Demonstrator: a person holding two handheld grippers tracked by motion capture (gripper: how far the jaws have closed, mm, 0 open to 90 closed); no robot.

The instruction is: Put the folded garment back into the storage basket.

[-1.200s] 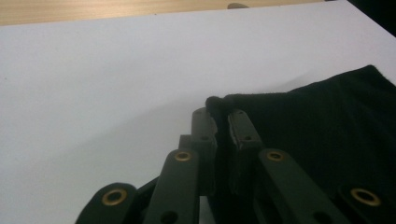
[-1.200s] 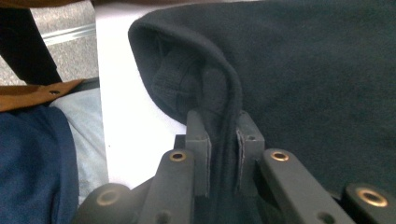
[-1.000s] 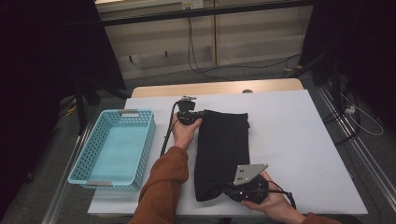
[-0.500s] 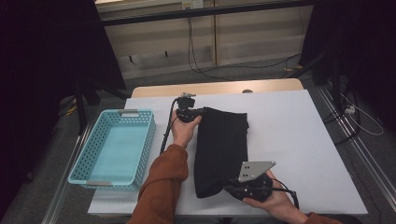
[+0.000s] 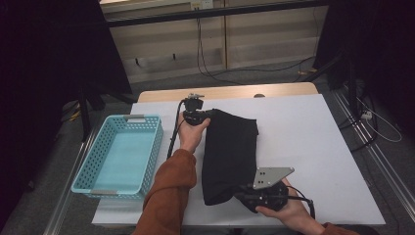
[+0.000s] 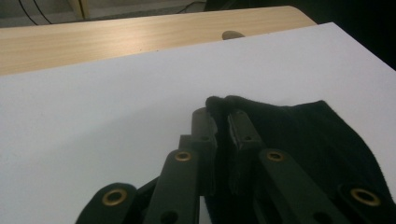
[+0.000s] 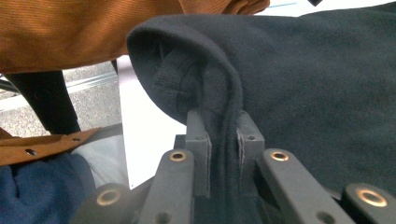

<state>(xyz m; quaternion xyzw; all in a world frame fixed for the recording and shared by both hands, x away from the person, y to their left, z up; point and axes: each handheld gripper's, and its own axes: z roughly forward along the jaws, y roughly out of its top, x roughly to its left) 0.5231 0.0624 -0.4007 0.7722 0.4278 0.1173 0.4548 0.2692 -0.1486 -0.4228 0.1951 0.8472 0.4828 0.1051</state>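
A black folded cloth (image 5: 230, 152) lies lengthwise on the white table (image 5: 313, 142). At its far left corner my left gripper (image 5: 208, 113) is shut on the cloth's edge; in the left gripper view the fabric (image 6: 299, 135) bunches between the jaws of that gripper (image 6: 222, 116). At the near end my right gripper (image 5: 242, 195) is shut on the cloth's near corner, slightly lifted. The right gripper view has the dark fabric (image 7: 303, 84) folded over and pinched between the jaws of the right gripper (image 7: 223, 123). A person's orange sleeve (image 5: 169, 196) reaches along the cloth's left side.
A light blue plastic basket (image 5: 100, 177) with nothing in it stands at the table's left edge. A strip of wooden tabletop (image 5: 235, 92) runs along the far side. Cables (image 5: 210, 54) hang by the back wall. White surface extends to the right of the cloth.
The right gripper has shifted slightly left and up with the cloth's near corner, curling that end. The left gripper holds its place.
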